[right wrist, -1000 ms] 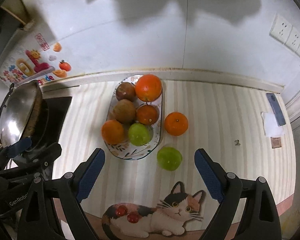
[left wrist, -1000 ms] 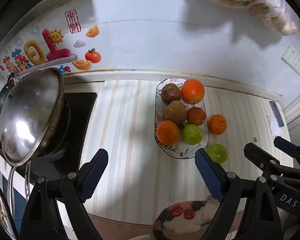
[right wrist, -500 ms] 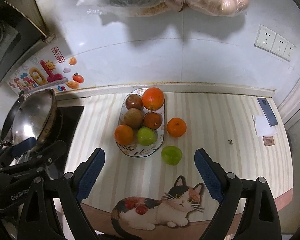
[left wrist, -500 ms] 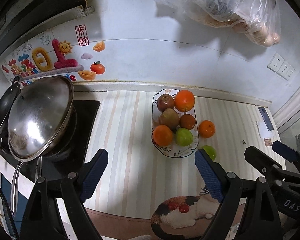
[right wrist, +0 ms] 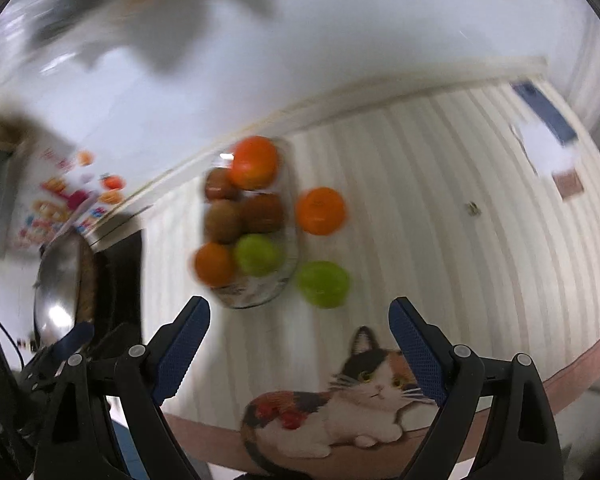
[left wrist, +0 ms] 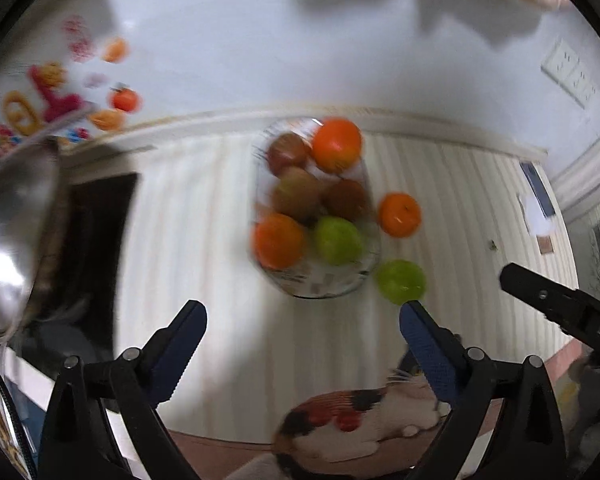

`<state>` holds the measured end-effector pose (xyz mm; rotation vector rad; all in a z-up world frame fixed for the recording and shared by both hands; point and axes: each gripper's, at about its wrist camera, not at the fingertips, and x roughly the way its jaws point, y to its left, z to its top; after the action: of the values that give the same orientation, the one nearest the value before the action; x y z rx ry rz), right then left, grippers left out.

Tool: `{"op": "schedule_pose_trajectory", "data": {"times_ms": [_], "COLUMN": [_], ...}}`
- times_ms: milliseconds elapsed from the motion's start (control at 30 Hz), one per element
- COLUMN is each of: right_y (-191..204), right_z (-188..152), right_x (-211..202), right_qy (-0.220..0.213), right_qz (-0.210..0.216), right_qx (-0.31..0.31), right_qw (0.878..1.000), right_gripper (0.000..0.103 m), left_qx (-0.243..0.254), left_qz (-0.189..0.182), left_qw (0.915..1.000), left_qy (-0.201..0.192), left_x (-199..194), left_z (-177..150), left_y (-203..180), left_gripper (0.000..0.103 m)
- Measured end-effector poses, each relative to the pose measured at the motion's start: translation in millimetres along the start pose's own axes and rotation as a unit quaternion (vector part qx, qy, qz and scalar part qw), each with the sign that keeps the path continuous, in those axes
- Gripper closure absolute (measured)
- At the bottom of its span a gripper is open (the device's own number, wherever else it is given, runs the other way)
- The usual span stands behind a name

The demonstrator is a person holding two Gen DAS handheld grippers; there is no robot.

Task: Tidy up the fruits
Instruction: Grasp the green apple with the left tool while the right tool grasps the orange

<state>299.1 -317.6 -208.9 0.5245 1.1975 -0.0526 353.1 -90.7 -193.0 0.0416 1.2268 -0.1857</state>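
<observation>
Right claw (right wrist: 299,334) released, nothing between its pads; we hold it wide so round fruit can fit. Green fruit (right wrist: 324,283) lies just beyond at 12 o'clock, on striped surface (right wrist: 440,216), just beside plate (right wrist: 290,280), which is at 11 o'clock. Loose orange (right wrist: 321,211) farther, also beside plate rim. We judge both belong with the piled fruits.

Left claw (left wrist: 303,330) also released, empty, waiting; plate (left wrist: 374,256) at 12 o'clock, green fruit (left wrist: 401,281) at 1 o'clock. Views blurred.
</observation>
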Motion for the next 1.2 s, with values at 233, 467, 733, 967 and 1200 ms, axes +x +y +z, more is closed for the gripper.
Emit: {"op": "schedule_pose_trajectory", "data": {"times_ms": [233,467,733,967,1200], "right_y": [-73,-105,-104,-81,-36], "right_z": [23,38,66,94,115], "right_x": [44,60,83,113,170], "right_qy": [0.029,0.035,0.051,0.084,0.13], "right_qz": [-0.003,-0.025,-0.026,0.007,0.045], "right_qx": [0.061,0.073,0.06,0.028,0.002], "right_qw": [0.998,0.996,0.997,0.996,0.991], "right_gripper": [0.031,0.031,0.031,0.031,0.031], "left_qx": [0.007,0.009,0.032,0.037,0.01], "left_qz": [-0.017,-0.014,0.008,0.002,0.003], "left_qw": [0.9975,0.9906,0.9875,0.9895,0.9886], "left_qy": [0.067,0.136,0.154,0.14,0.15], "left_x": [77,143,166,147,120], "left_z": [22,30,24,5,-28], "left_y": [-58,-98,-121,-111,-60], "left_gripper": [0.004,0.008,0.042,0.043,0.043]}}
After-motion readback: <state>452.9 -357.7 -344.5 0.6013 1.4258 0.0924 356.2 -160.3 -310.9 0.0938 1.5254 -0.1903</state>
